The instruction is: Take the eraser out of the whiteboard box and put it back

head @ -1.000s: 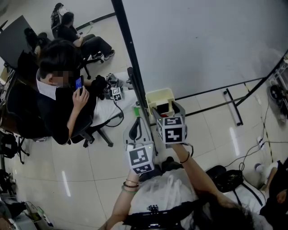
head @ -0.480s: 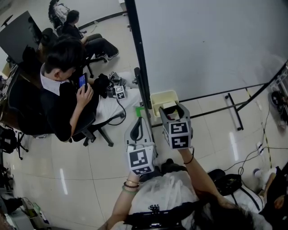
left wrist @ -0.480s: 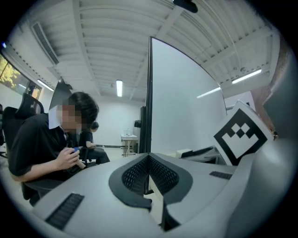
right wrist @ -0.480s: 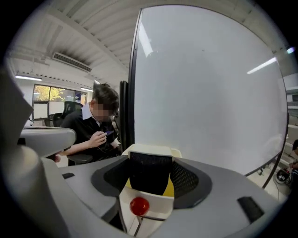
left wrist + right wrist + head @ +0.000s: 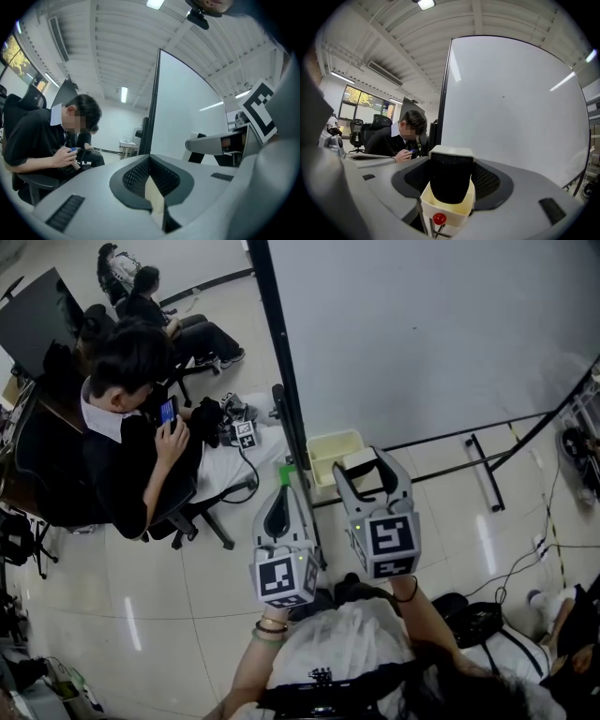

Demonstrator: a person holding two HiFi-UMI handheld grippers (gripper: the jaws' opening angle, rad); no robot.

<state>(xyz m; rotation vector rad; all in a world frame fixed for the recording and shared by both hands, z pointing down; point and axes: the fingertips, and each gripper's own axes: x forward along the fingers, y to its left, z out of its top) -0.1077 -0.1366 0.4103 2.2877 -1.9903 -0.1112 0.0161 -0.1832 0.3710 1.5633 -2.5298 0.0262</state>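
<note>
Eraser (image 5: pixel 450 180), black felt under a white top, sits clamped between the jaws of the right gripper (image 5: pixel 367 467), clear of the cream box (image 5: pixel 446 212) and just above it. The right gripper view shows this best: the felt hangs over the box's open mouth, and a small red ball (image 5: pixel 438 219) stands at 6 o'clock of the box's front wall. From the head view only the eraser's pale top shows between the jaws, with the box at 10 o'clock of it, against the dark edge post of the whiteboard (image 5: pixel 422 334).

The left gripper (image 5: pixel 281 491) is closed on nothing, its jaws meeting tip to tip; it hangs at 9 o'clock of the right one, near a small green thing (image 5: pixel 285 471).

The head view alone gives the glossy tiled floor (image 5: pixel 169 587) and the board's black feet. A seated person (image 5: pixel 131 418) at 10 o'clock looks at a blue phone (image 5: pixel 167 412). The gripper views add a ribbed ceiling with a lamp (image 5: pixel 425 4) and windows (image 5: pixel 361 101) at 9 o'clock.
</note>
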